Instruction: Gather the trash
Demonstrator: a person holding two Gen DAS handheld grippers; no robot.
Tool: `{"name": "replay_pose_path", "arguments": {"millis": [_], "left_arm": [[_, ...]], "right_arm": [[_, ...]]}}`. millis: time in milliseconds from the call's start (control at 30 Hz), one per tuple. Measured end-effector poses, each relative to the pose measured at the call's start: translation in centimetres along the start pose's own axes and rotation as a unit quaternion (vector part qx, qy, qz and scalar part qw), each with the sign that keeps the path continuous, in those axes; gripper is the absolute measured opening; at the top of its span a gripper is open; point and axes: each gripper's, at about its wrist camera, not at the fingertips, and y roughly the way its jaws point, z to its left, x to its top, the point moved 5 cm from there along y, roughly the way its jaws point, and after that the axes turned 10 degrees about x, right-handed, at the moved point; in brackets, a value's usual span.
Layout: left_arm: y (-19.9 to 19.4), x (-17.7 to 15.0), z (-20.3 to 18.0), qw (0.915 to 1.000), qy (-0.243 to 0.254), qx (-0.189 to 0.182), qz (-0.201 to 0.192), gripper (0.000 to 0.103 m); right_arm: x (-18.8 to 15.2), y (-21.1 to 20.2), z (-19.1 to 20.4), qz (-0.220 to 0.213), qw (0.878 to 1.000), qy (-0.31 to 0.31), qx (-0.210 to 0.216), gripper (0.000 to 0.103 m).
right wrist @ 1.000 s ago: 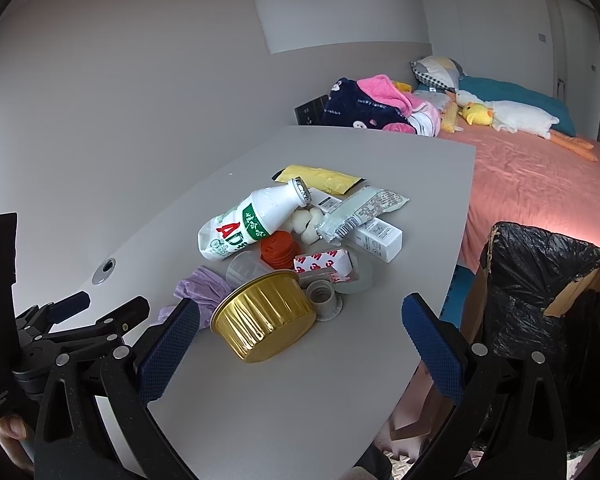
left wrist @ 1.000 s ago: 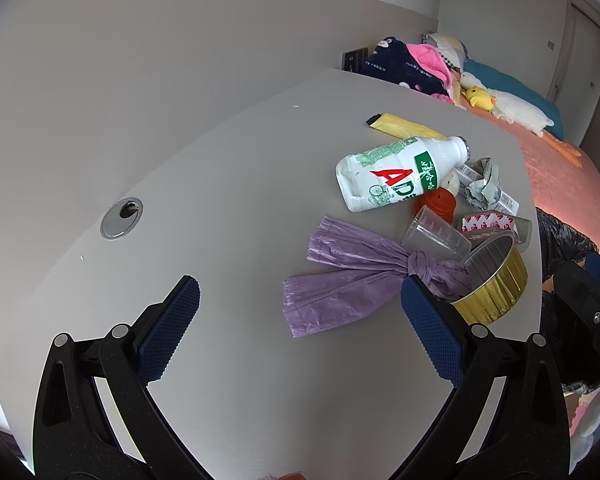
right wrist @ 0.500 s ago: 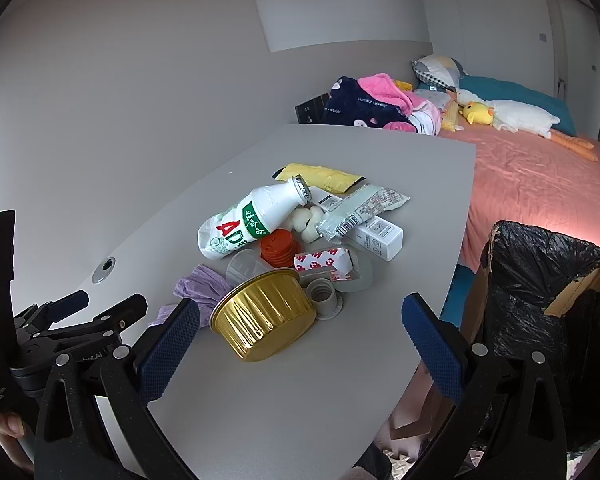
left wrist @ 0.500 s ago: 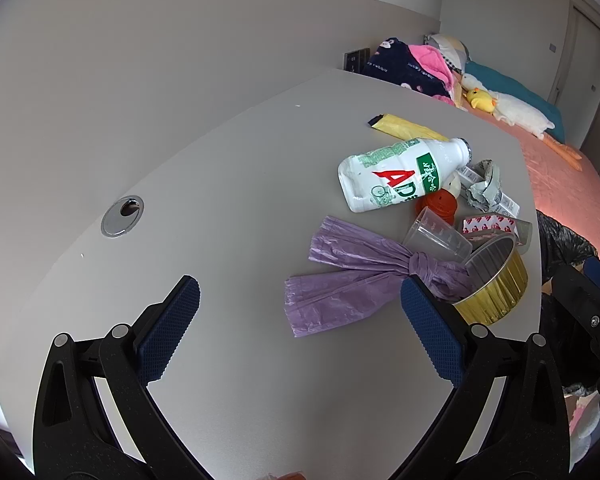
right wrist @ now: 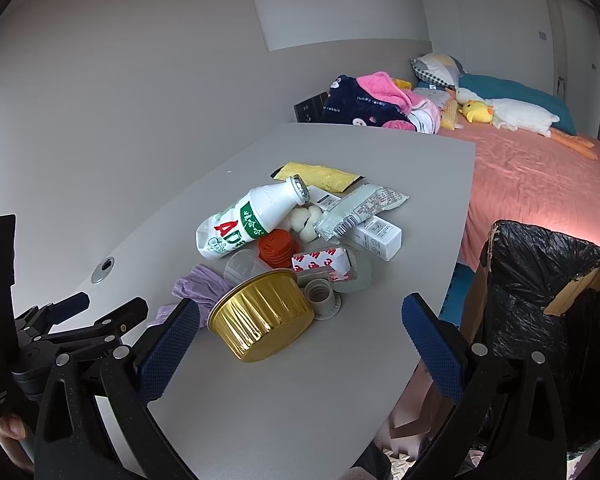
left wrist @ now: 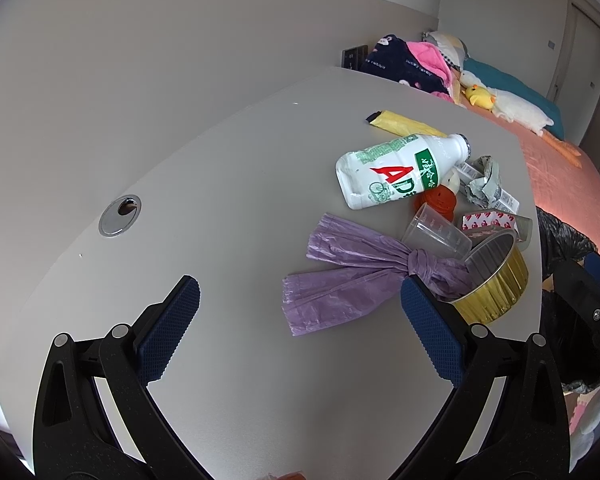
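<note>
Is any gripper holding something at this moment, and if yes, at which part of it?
Nothing is held. The left gripper and the right gripper are both open and empty above the table, short of the gold foil cup.

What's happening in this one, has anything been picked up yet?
Not yet. A person holds two grippers over a grey table, both with jaws wide open and empty. The left gripper faces a purple bag; the right gripper faces a gold foil bowl. The black-lined bin waits beside the table.
</note>
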Motion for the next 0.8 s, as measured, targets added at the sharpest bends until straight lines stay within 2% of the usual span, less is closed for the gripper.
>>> {"name": "replay_pose_path", "arguments": {"millis": [600, 800], "left_arm": [[0.8, -0.3, 0.5, 0.9998, -0.013, -0.014, 0.011, 0.097], [1.4, -0.2, 1.1, 0.9996, -0.018, -0.011, 0.017, 0.097]], "right_arm": [[-0.3, 1.1, 0.0, 0.010, 1.000, 0.009, 0.004, 0.101], [-0.4, 2.4, 0.3, 0.014, 0.999, 0.026, 0.023, 0.101]]}}
